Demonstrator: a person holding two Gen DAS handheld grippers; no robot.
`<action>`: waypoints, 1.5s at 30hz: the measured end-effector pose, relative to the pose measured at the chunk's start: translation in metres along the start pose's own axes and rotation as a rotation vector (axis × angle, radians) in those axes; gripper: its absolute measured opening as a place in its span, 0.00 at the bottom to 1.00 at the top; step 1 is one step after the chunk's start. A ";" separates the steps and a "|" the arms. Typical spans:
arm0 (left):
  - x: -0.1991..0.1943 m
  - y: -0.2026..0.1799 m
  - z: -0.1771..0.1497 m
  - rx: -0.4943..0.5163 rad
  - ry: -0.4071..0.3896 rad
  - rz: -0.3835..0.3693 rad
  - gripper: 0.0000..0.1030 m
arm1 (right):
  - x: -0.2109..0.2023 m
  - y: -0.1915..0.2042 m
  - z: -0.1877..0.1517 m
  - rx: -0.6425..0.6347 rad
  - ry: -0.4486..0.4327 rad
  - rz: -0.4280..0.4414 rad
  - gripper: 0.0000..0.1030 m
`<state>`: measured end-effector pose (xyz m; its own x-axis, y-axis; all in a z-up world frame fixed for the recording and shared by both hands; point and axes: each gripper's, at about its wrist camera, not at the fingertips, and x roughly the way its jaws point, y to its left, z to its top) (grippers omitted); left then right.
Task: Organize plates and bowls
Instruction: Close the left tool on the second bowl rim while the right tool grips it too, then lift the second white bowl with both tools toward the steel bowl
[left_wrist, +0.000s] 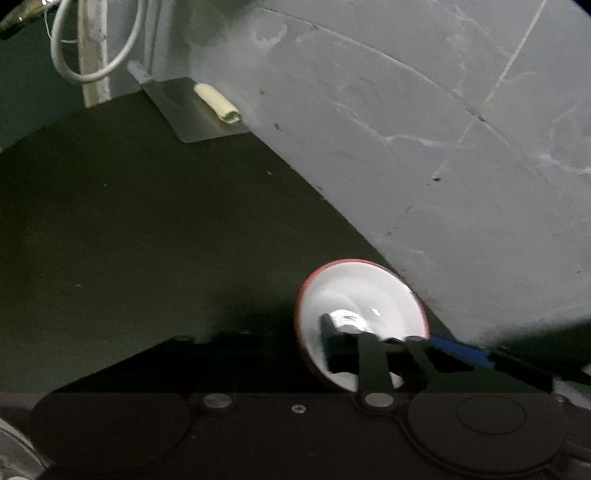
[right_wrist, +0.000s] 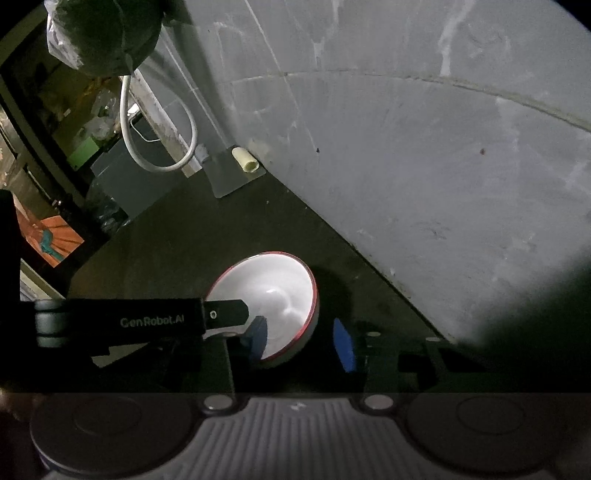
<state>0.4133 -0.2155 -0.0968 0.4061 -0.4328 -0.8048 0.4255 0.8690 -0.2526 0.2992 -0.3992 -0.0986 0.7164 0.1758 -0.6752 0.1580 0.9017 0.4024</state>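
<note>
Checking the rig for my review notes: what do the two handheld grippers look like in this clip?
The right gripper has black fingers with blue pads and a grey ribbed body with round dark caps. The left gripper is a black bar printed "GenRobot.AI" in pale letters, with a small screw near its tip. No sleeve or cable on either can be made out.

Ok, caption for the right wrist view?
Right gripper straddling the red-rimmed white bowl's edge on dark countertop beside grey wall.
</note>
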 end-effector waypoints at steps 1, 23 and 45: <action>0.001 0.000 0.000 -0.003 0.004 -0.008 0.13 | 0.000 0.000 0.000 0.001 0.002 0.008 0.36; -0.098 -0.005 -0.036 -0.036 -0.146 -0.029 0.10 | -0.086 0.036 -0.025 -0.028 -0.100 0.087 0.24; -0.231 0.017 -0.164 -0.072 -0.250 -0.016 0.10 | -0.184 0.107 -0.119 -0.078 -0.090 0.189 0.24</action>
<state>0.1941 -0.0614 -0.0028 0.5909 -0.4844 -0.6452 0.3783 0.8727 -0.3088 0.1031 -0.2880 -0.0052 0.7867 0.3118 -0.5328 -0.0357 0.8846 0.4650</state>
